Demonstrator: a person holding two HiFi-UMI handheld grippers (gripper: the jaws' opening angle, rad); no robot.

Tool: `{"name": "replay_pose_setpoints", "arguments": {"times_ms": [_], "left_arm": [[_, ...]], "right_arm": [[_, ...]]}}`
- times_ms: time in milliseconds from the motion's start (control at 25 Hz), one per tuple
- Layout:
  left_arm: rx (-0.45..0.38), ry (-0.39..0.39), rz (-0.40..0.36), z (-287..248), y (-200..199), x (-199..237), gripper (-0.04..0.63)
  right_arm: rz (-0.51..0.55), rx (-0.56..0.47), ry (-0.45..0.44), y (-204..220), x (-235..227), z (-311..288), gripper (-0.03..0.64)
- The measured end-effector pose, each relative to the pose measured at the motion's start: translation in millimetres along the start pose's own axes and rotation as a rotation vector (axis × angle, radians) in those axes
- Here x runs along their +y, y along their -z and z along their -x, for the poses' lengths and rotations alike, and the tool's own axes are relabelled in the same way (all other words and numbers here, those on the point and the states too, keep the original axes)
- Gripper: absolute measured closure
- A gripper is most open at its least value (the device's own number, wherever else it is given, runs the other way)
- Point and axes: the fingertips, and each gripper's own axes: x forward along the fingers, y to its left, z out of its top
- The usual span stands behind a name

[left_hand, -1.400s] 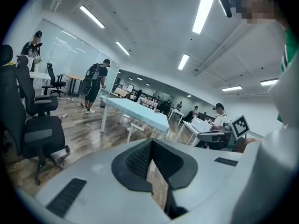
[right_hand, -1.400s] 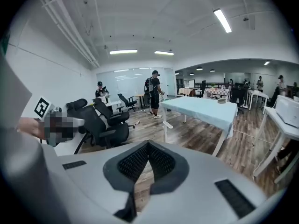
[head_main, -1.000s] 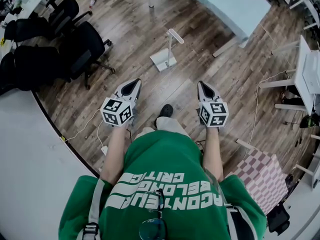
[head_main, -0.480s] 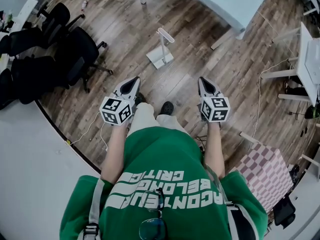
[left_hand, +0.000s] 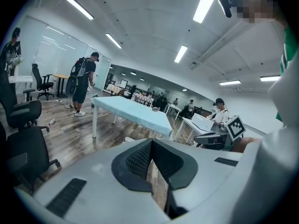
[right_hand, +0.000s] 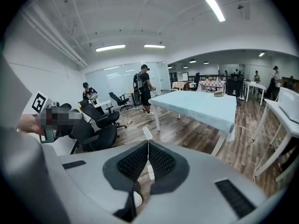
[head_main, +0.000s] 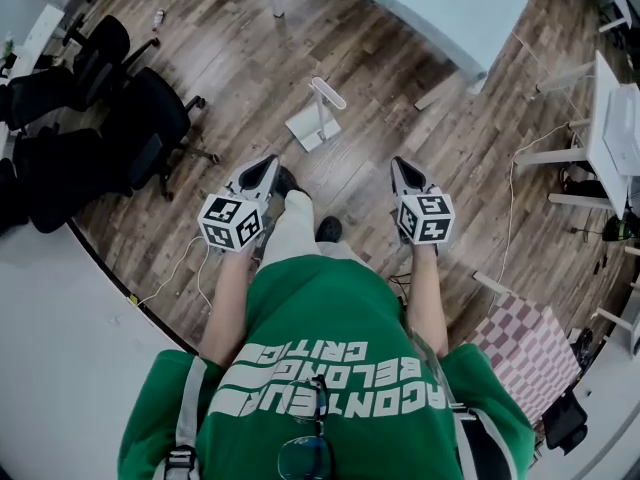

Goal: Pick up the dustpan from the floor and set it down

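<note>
The dustpan (head_main: 318, 118) is white and stands on the wood floor with its long handle upright, ahead of me and between my two hands. In the right gripper view the dustpan's handle (right_hand: 147, 133) shows just above my jaw tips. My left gripper (head_main: 268, 164) is held out at the left, shut and empty, well short of the dustpan. My right gripper (head_main: 400, 164) is held out at the right, also shut with nothing in it. In their own views the left gripper (left_hand: 151, 143) and right gripper (right_hand: 148, 144) have pads meeting at the tips.
A light blue table (head_main: 430, 8) stands beyond the dustpan. Black office chairs (head_main: 150, 118) crowd the left. White desks (head_main: 610, 128) line the right, with a cable (head_main: 515, 208) on the floor and a checkered mat (head_main: 525, 353) behind. A person (left_hand: 83, 85) stands by the table.
I have walked forward, and my left foot has stepped out between the grippers. The dustpan and table have slid nearer and leftward in the head view. Both grippers stay shut.
</note>
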Motion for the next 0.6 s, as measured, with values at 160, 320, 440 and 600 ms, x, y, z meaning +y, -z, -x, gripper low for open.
{"name": "replay_pose_setpoints", "arguments": {"times_ms": [160,320,440,600], "left_arm": [[-0.012,0.018,0.013,-23.3,-18.4,24.3,0.603],[-0.012,0.043,0.024,-46.1,-37.7,52.9,0.603],[-0.012,0.069,0.028,-64.1,-53.8,73.4,0.603],[-0.002,0.105,0.03,-86.4,-72.3,97.8,0.603]], "right_arm": [[0.029,0.023,0.004,-21.0,-1.5,-31.4,0.607],[0.054,0.052,0.013,-41.9,0.6,-69.0,0.607],[0.084,0.096,0.01,-52.3,4.7,-102.2,0.607],[0.138,0.192,-0.011,-56.9,14.3,-153.9,0.607]]}}
